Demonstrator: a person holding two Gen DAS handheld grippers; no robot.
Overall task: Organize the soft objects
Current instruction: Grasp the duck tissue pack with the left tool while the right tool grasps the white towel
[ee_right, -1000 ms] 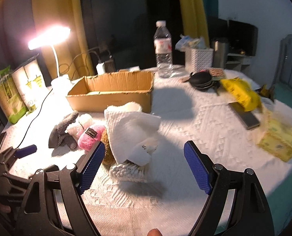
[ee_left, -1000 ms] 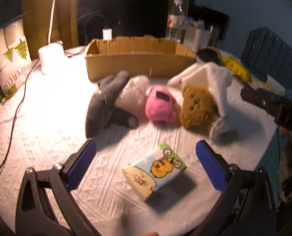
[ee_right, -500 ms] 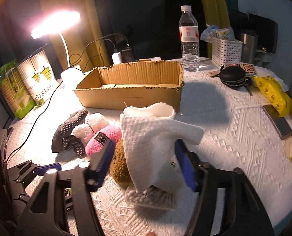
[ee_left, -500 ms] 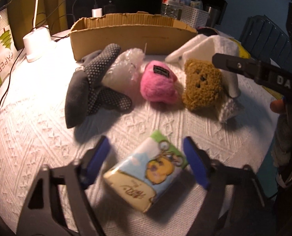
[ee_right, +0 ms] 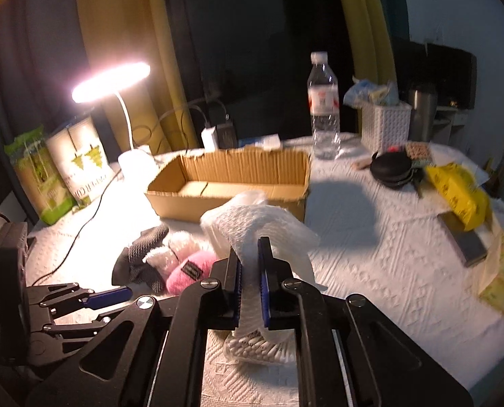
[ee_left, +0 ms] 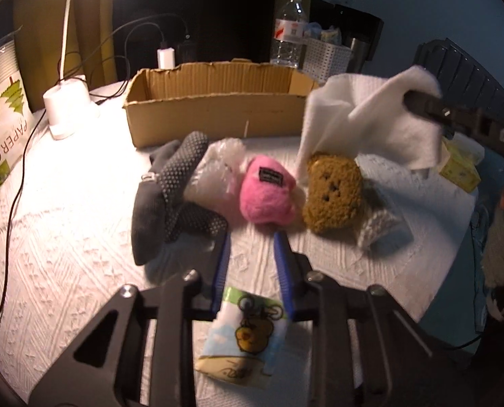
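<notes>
Left claw [ee_left: 252,257] pinches tissue pack [ee_left: 241,335], lifted just above tabletop [ee_left: 65,237]. Right claw [ee_right: 250,264] pinches white cloth [ee_right: 262,227], raised near cardboard box [ee_right: 231,183]. Pink plush [ee_left: 267,195] rests on tabletop.

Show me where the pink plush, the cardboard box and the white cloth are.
pink plush [ee_left: 267,196], left wrist view, middle of its fuzzy body.
cardboard box [ee_left: 214,120], left wrist view, its near outer wall.
white cloth [ee_right: 262,224], right wrist view, bunched top above the gripper's fingers.
</notes>
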